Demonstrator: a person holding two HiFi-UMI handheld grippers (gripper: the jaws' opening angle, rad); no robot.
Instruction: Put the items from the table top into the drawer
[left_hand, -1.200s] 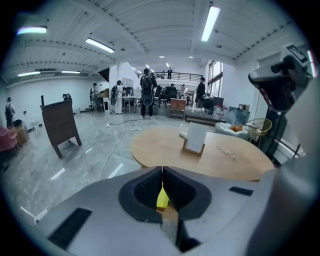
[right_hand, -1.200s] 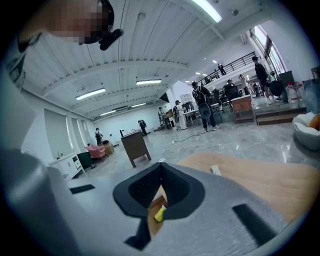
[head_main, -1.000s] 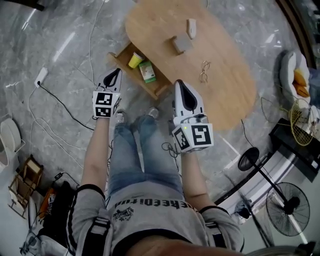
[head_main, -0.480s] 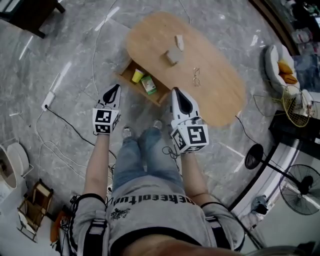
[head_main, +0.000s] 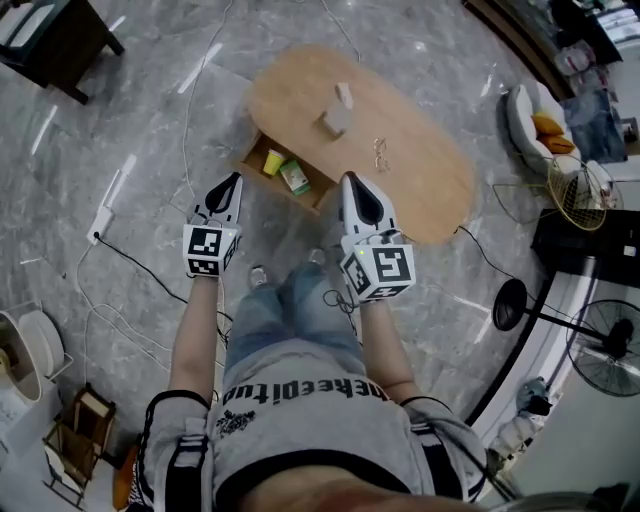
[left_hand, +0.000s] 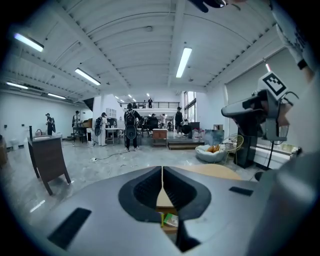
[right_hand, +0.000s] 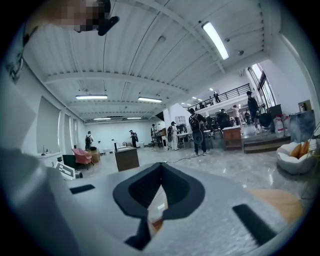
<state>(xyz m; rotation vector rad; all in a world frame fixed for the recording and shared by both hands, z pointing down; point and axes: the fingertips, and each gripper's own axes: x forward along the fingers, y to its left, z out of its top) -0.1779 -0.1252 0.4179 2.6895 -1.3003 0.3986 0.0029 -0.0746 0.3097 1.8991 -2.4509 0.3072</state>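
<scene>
An oval wooden table (head_main: 400, 160) stands on the marble floor ahead of me. On its top lie a small wooden block (head_main: 333, 122), a white item (head_main: 344, 96) and a pair of glasses (head_main: 381, 152). The drawer (head_main: 262, 145) under its near edge is pulled out, with a yellow cup (head_main: 273, 160) and a green box (head_main: 295, 177) inside. My left gripper (head_main: 232, 183) hangs shut and empty, well above and short of the drawer. My right gripper (head_main: 352, 182) is shut and empty too, above the table's near edge. The left gripper view shows the green box (left_hand: 170, 220) below its closed jaws.
Cables and a power strip (head_main: 103, 222) lie on the floor at left. A dark side table (head_main: 50, 35) stands far left, a beanbag (head_main: 535, 130), a wire chair (head_main: 580, 195) and a fan (head_main: 610, 355) at right. People stand far off in the hall (left_hand: 131, 127).
Both grippers have risen, still shut and empty. The head view has pulled back, so the table and drawer look smaller and farther away.
</scene>
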